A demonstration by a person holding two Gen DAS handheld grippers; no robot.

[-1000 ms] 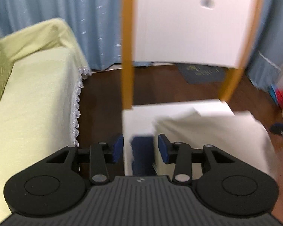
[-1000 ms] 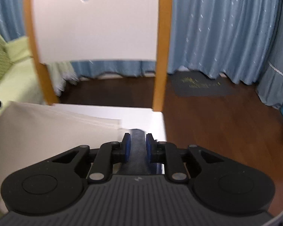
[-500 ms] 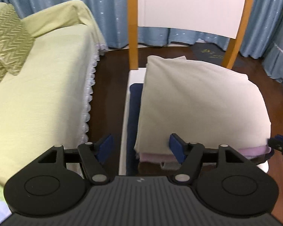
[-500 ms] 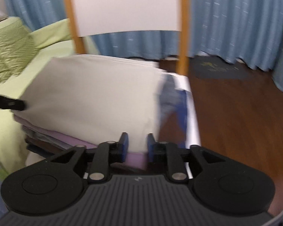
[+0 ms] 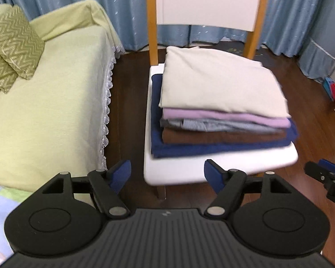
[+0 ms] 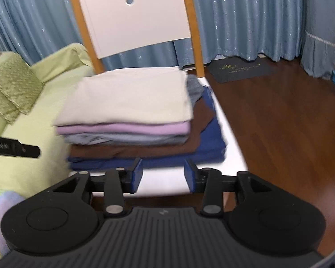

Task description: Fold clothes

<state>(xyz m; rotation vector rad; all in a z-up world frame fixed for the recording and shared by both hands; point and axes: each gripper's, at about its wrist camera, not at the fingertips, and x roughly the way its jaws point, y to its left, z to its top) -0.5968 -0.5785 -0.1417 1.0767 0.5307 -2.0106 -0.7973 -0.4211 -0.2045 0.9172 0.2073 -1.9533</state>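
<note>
Left hand-held gripper [image 5: 167, 174] gaping (jaws just widening, empty), soft folded stack [image 5: 221, 102]

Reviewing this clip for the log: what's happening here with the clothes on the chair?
A person holds two hand-held grippers over a white-seated wooden chair bearing a stack of folded clothes: a cream cloth on top, then lilac, grey, brown and a navy blue cloth at the bottom. The left hand-held gripper and the right hand-held gripper have just been opening; nothing is between their jaws, and both are clear of the stack.
</note>
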